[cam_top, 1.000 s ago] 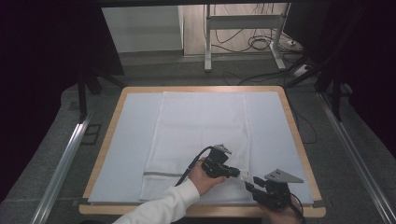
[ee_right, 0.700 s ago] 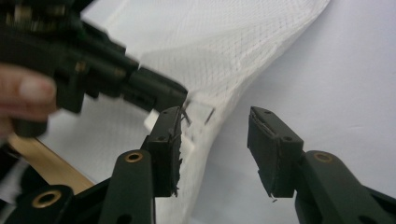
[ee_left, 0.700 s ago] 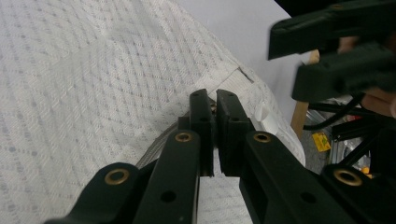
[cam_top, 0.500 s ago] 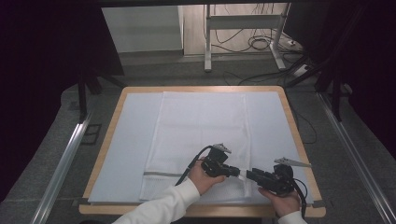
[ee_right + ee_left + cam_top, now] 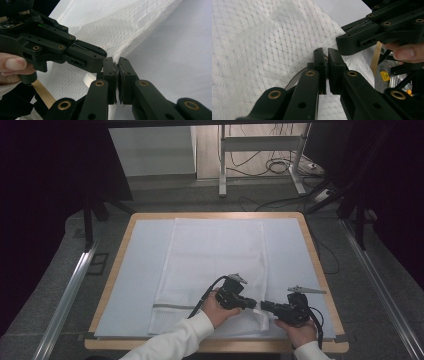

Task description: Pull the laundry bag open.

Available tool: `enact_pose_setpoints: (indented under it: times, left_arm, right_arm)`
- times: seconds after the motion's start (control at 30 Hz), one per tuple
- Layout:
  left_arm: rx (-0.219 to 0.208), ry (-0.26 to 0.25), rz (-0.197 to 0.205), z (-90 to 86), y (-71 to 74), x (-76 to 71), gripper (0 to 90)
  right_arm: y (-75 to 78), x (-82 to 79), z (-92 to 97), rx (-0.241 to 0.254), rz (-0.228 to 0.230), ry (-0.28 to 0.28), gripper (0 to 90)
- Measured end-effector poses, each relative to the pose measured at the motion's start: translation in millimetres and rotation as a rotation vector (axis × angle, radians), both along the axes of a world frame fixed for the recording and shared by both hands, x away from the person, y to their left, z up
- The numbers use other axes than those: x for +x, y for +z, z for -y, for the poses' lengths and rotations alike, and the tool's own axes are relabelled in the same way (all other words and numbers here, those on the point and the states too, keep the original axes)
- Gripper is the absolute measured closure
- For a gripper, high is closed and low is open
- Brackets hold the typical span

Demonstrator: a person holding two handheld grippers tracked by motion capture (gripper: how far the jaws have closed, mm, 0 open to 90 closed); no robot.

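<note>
A white mesh cloth with a grey stripe near its front end lies flat on the pale blue sheet. My left gripper rests at the cloth's near right corner and is shut on the fabric; its jaws press together with a fold pinched between them. My right gripper faces it tip to tip. Its jaws have just been closing and now clamp the cloth's raised edge. In the right gripper view the left gripper lies just to the left of them.
The wooden table edge runs along the front, close under both hands. Metal rails lie on the floor at either side. A desk frame and loose cables stand beyond the far edge.
My right gripper has moved left to meet the left gripper, and its jaws have shut on the cloth's edge. The left gripper has kept still.
</note>
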State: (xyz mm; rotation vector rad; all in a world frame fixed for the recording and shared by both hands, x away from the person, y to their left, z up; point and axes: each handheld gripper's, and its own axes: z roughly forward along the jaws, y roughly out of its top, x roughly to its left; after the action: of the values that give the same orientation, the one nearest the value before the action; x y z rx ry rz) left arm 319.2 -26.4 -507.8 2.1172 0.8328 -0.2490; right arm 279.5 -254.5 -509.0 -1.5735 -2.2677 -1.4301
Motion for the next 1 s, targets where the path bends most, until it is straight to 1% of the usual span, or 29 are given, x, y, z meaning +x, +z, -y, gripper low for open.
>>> enact_pose_setpoints:
  times: [0.07, 0.1, 0.17, 0.3, 0.37, 0.43, 0.5, 0.57, 0.6, 0.73, 1.0]
  left_arm:
    - [-0.001, 0.001, 0.000, 0.2, -0.1, 0.0, 87.4]
    - [0.001, 0.002, 0.001, 0.5, -0.1, -0.1, 87.4]
    - [-0.001, 0.004, 0.003, 0.7, -0.1, -0.2, 87.4]
    - [0.000, 0.004, 0.008, 0.6, 0.4, -0.5, 87.4]
    - [-0.007, 0.005, 0.009, -0.3, 1.3, -0.4, 87.5]
    - [-0.015, 0.007, 0.008, -2.8, 4.1, -0.2, 87.5]
    - [-0.015, 0.006, 0.010, -3.5, 4.7, -0.3, 87.5]
    - [-0.010, 0.005, 0.015, -4.5, 5.7, -0.8, 87.5]
    - [0.000, 0.004, 0.025, -5.4, 6.3, -1.6, 87.5]
    - [-0.008, 0.006, 0.022, -10.0, 8.5, -0.8, 87.5]
    - [0.008, 0.013, 0.032, -19.1, 10.4, -0.2, 87.5]
  right_arm:
    - [-0.1, 0.3, 0.1, 0.000, 0.001, 0.001, 85.3]
    - [0.4, 0.4, 0.2, -0.010, 0.004, 0.007, 85.6]
    - [0.6, 0.3, 0.1, -0.014, 0.009, 0.007, 85.8]
    - [1.6, -0.7, 0.0, -0.032, 0.030, 0.007, 86.2]
    - [2.0, -0.9, 0.0, -0.034, 0.033, 0.008, 86.3]
    - [4.1, -1.9, -0.2, -0.038, 0.050, 0.008, 86.4]
    - [5.4, -2.4, -0.3, -0.037, 0.056, 0.014, 86.4]
    - [5.8, -2.8, -0.7, -0.036, 0.055, 0.013, 86.5]
    - [6.2, -3.3, -1.0, -0.039, 0.060, 0.015, 86.5]
    - [7.7, -4.0, 1.9, -0.040, 0.072, 0.009, 86.5]
    - [9.2, -4.3, 4.2, -0.045, 0.085, 0.006, 86.5]
